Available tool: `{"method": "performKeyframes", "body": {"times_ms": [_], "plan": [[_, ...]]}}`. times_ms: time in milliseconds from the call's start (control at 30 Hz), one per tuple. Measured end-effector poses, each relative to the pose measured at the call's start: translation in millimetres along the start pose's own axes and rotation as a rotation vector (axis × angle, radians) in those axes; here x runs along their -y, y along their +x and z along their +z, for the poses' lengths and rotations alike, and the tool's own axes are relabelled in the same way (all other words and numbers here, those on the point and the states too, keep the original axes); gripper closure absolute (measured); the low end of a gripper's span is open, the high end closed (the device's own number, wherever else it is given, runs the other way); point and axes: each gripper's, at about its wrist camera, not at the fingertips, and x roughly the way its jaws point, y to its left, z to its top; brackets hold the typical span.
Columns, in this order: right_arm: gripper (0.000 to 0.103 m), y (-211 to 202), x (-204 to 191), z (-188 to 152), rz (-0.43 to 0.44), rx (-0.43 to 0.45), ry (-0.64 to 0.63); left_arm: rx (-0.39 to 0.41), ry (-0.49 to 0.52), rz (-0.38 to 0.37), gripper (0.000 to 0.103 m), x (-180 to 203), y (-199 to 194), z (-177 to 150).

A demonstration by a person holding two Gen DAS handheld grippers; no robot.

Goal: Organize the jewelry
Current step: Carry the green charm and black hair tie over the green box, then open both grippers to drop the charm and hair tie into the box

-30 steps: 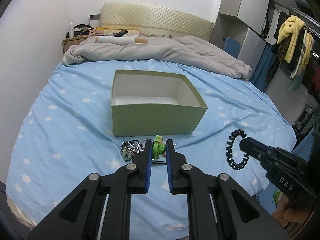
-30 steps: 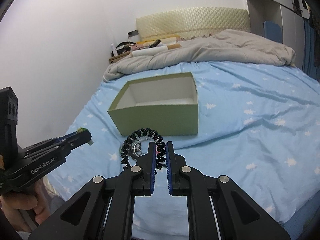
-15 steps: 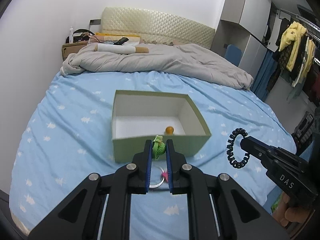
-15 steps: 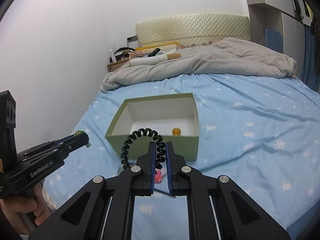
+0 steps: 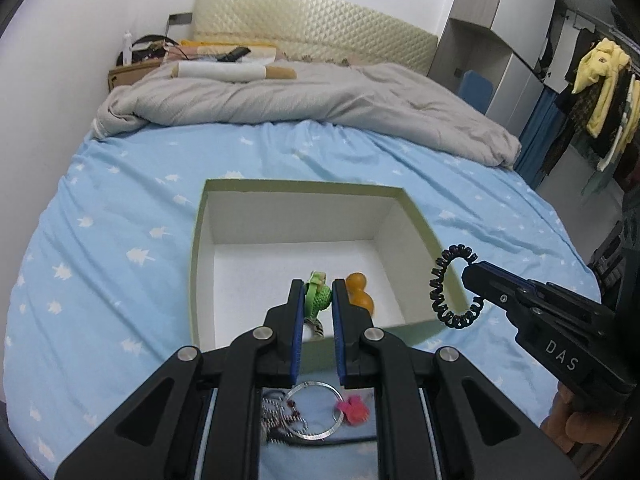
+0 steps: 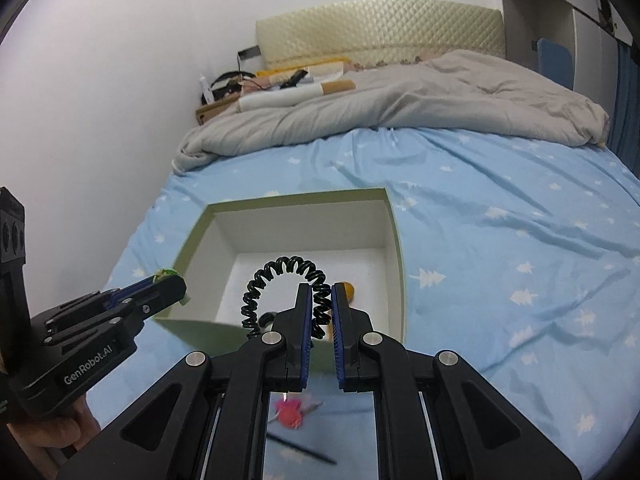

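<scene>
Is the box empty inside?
No, an orange bead already lies on the white floor of the green box, near its front right corner.

Bed (image 5: 100, 240), blue sheet: green box (image 5: 304, 350), grey duvet (image 5: 320, 104), keyring (image 5: 316, 412), pink charm (image 5: 354, 410), poss. beads.

Box (image 5: 256, 200) mid-bed (image 5: 100, 240), gourd bead (image 5: 358, 292) in it, duvet (image 5: 300, 100) behind, key ring (image 5: 316, 412) in front.

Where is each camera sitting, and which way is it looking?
Left wrist: sits on the left gripper, looking down into the green box; the right gripper and some fingers show.
Right wrist: sits on the right gripper, facing the same box; the left gripper shows.
Shared: box, bed, orange gourd charm.
</scene>
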Motion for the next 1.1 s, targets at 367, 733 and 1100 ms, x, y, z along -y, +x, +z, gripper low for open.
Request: {"method": "performKeyframes", "body": {"times_ms": [367,733,1100], "plan": [[0.095,59,8,10,-0.017,-0.072,0.001,-0.043,-0.001,0.011,0.090,-14,48,11],[0.082,67,21,15,0.008,-0.087,0.069,-0.066,0.018,0.007,0.089,-13,57,12],[0.071,9,18,19,0.018,0.000,0.070,-0.010,0.005,0.013,0.048,-10,13,18]]}}
